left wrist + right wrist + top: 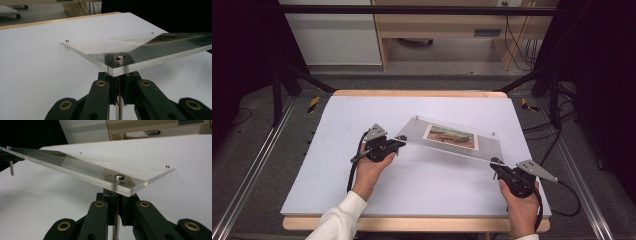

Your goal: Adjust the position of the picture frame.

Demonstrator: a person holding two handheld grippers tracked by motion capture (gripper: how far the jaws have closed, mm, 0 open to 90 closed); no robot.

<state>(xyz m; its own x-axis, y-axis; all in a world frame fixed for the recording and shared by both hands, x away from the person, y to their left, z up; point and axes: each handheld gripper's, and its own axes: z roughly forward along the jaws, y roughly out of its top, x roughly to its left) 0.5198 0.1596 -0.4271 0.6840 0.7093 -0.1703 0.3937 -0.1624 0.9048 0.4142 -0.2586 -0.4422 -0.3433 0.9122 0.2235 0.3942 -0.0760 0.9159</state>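
A clear acrylic picture frame (447, 137) with a small landscape print (449, 136) inside is held over the white table sheet (362, 185). It tilts, with its near edge raised and its far edge low by the sheet. My left gripper (399, 141) is shut on the thin metal post under the frame's near-left corner. In the left gripper view the jaws (119, 75) close below the silver cap (119, 58). My right gripper (495, 162) is shut on the post under the near-right corner. The right gripper view shows its jaws (117, 195) beneath the cap (119, 177) and the plate (82, 167).
The sheet lies on a wooden tabletop (412, 224). Metal rails (252, 165) run along both sides. A light cabinet (332, 35) and wooden furniture (452, 25) stand beyond the far edge. Cables (562, 130) lie on the floor to the right.
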